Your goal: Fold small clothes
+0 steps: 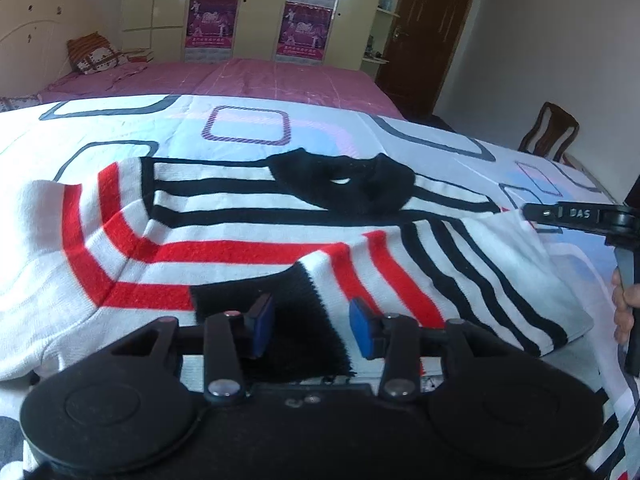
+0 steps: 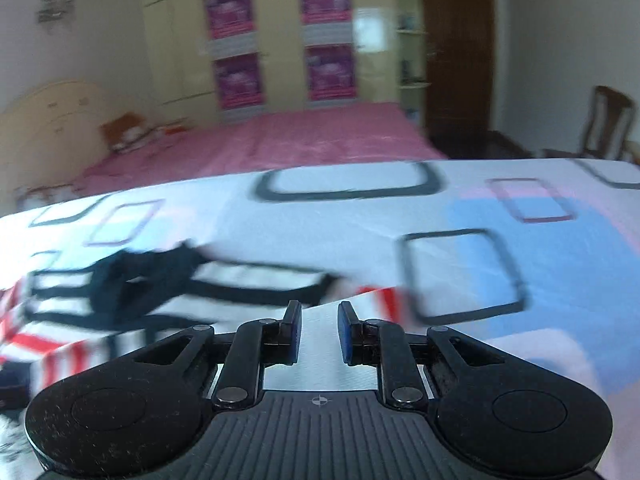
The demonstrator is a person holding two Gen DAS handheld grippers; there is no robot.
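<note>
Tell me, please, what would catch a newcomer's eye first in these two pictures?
The striped sweater, white with bold red and black bands and a black collar, lies spread across the patterned bedsheet and fills the middle of the left wrist view. The left hand-held gripper sits low over the sweater's black cuff, its blue pads on either side of it. Behind, a pink bed stands before purple posters.

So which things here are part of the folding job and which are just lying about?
Job:
striped sweater
left gripper, black cuff between its pads
right gripper, at the sweater's edge
patterned sheet underneath

Lying about:
pillow
pink bedspread
wooden chair
</note>
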